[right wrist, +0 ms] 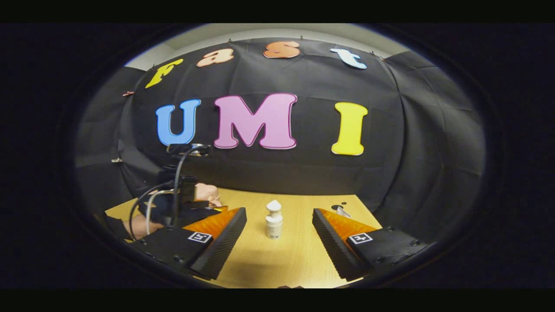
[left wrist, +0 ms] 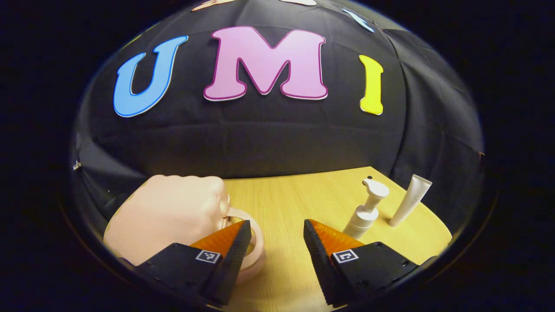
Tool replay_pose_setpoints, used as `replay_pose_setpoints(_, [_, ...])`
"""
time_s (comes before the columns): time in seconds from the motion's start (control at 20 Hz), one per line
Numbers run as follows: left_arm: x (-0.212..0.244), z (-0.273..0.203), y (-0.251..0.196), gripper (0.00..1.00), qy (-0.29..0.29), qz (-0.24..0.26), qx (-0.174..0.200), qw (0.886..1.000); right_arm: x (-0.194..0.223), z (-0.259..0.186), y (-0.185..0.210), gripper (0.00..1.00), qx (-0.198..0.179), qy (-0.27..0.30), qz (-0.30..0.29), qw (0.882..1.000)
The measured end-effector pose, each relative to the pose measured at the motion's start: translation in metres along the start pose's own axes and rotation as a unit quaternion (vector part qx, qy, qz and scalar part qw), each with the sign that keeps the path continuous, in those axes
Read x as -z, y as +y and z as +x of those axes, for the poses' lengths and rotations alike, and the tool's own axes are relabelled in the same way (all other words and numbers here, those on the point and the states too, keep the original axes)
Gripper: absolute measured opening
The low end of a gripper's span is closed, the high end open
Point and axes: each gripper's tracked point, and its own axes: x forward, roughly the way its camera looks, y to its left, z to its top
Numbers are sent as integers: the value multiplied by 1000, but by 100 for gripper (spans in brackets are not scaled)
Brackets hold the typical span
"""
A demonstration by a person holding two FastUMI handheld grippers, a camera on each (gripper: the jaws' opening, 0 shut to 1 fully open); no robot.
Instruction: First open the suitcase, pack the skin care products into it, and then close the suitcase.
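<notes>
A small pale pink suitcase point(left wrist: 169, 212) lies at the left of the wooden table point(left wrist: 282, 195). Its looped handle point(left wrist: 259, 242) curves just behind the left finger of my left gripper point(left wrist: 277, 225), which is open and holds nothing. A white pump bottle point(left wrist: 366, 210) and a white tube point(left wrist: 411, 200) stand to the right. In the right gripper view the pump bottle point(right wrist: 274, 222) stands beyond my right gripper point(right wrist: 279, 213), centred on its gap, and that gripper is open and empty. The tube's end point(right wrist: 342, 211) peeks over its right finger.
The left gripper's cabled body point(right wrist: 173, 203) and the forearm holding it point(right wrist: 138, 225) sit at the table's left, with the pink suitcase point(right wrist: 208, 193) behind. Black cloth walls the table at the back and right. Bare wood lies between suitcase and bottle.
</notes>
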Motion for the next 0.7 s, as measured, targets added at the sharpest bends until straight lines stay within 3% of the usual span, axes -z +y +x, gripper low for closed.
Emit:
replay_pose_setpoints(0.2, [24,35,23,76,51,22,-70,996,15,5,-12,98,3,24,19,1000])
replay_pose_setpoints(0.4, [50,55,24,74,105,5,-83,991,20,12,-17,98,4,32,21,999])
replay_pose_setpoints(0.5, [57,63,31,64,115,15,-92,989,20,15,-19,98,6,31,22,999])
replay_pose_setpoints(0.6, [65,72,45,42,130,18,-104,986,19,15,-20,98,8,29,27,999])
replay_pose_setpoints(0.65, [64,64,38,21,141,13,-92,986,20,15,-18,98,8,29,29,999])
replay_pose_setpoints(0.7, [61,62,38,20,148,17,-81,986,21,14,-17,98,7,30,29,999])
